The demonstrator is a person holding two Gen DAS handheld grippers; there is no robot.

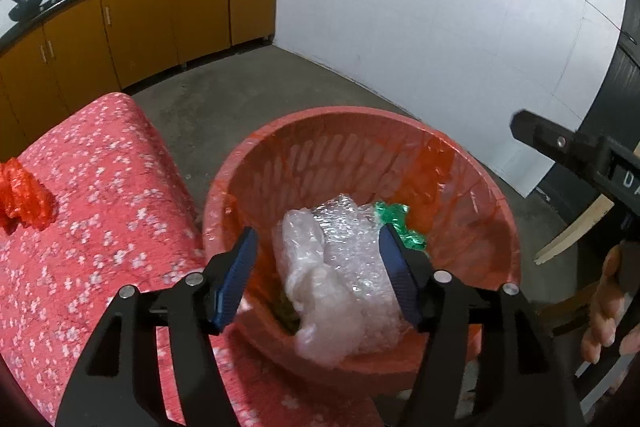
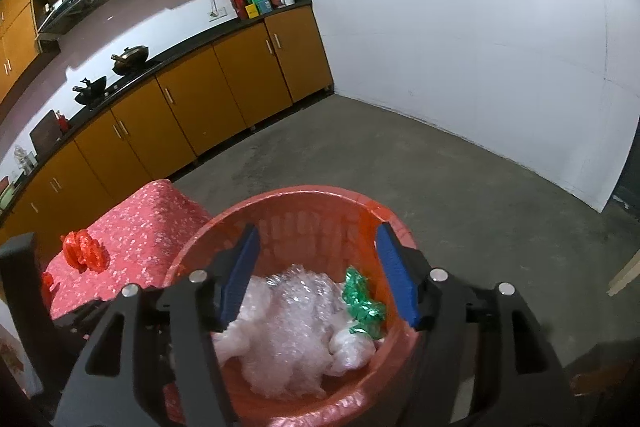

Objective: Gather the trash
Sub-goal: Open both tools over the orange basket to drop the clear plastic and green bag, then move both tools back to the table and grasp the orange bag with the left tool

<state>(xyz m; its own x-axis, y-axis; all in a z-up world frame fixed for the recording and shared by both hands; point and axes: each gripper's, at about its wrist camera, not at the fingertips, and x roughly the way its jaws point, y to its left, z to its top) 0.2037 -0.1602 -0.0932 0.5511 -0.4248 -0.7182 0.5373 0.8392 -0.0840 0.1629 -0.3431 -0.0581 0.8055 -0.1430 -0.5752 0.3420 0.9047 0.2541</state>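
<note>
A red slotted trash basket (image 1: 360, 139) lined with a red bag stands on the floor beside the table; it also shows in the right wrist view (image 2: 312, 199). Inside lie clear bubble wrap (image 1: 344, 267) (image 2: 288, 331) and a green crumpled wrapper (image 1: 396, 223) (image 2: 362, 299). My left gripper (image 1: 320, 247) is open above the basket, empty. My right gripper (image 2: 316, 247) is open above the basket too, empty; it shows at the right edge of the left wrist view (image 1: 568, 151). A crumpled red plastic bag (image 1: 22, 195) (image 2: 84, 251) lies on the table.
The table has a red floral cloth (image 1: 100, 187) (image 2: 148, 223) to the left of the basket. Orange kitchen cabinets (image 1: 160, 11) (image 2: 200, 99) line the far wall. A wooden board (image 1: 572, 231) leans at the right. Grey concrete floor (image 2: 440, 179) lies beyond.
</note>
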